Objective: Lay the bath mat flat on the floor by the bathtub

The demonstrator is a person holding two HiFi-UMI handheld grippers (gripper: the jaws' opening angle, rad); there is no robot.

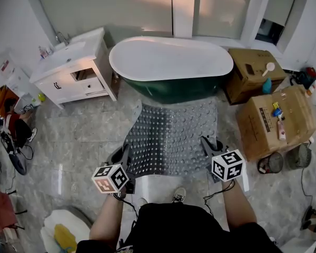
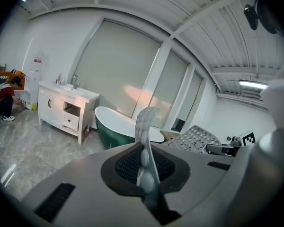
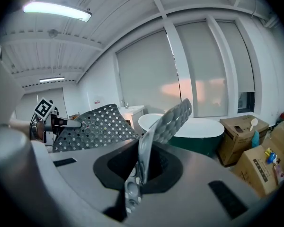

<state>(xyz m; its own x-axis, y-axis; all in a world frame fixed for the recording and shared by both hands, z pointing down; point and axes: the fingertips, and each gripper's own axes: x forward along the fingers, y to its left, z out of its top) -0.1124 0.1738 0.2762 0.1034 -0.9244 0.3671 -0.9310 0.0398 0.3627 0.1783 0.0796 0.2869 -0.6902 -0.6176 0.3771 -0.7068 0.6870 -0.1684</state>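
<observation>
The bath mat (image 1: 171, 136) is held out over the floor (image 1: 79, 128) just in front of the bathtub (image 1: 171, 62). One near corner is clamped in the left tongs (image 2: 144, 167), the other in the right tongs (image 3: 135, 174). The mat is judged light, soft and floppy, so corner holds suit it. The bathtub is seen empty. The cardboard boxes (image 1: 268, 123) are shut, with small items on top.

The mat (image 1: 171, 136) is hiding the floor (image 1: 95, 125) beneath it and the tub's (image 1: 171, 59) lower side. Things on the boxes (image 1: 274, 123) are showing too small to name, and clutter (image 1: 10, 130) is running off the left edge.
</observation>
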